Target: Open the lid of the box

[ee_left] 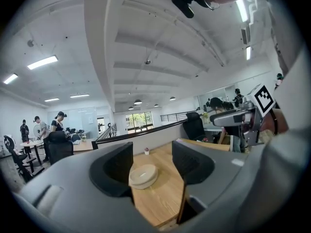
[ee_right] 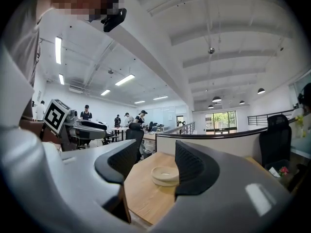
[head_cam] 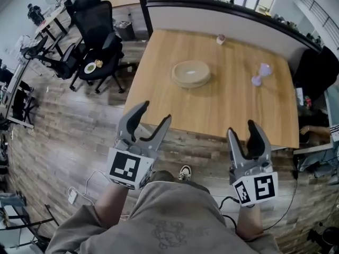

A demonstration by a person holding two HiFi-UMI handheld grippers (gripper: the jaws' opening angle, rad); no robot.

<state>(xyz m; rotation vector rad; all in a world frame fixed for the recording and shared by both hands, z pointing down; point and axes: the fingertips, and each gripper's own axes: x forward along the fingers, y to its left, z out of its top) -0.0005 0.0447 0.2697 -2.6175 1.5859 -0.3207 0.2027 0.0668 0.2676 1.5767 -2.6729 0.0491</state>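
Note:
A round, flat, pale beige box with its lid on point(head_cam: 191, 73) lies on the wooden table point(head_cam: 222, 105), toward the far left of its middle. It also shows between the jaws in the left gripper view as the box point(ee_left: 143, 175) and in the right gripper view as the box point(ee_right: 165, 175). My left gripper point(head_cam: 154, 113) is held in the air off the table's near edge, open and empty. My right gripper point(head_cam: 242, 128) hangs beside it over the near edge, also open and empty. Both are well short of the box.
A small pot with a pink top point(head_cam: 220, 38) stands at the table's far edge; a pale purple hourglass-shaped thing point(head_cam: 261, 73) stands right of the box. A black office chair point(head_cam: 98, 41) stands left of the table, a low partition point(head_cam: 222, 15) behind it. People work at far desks.

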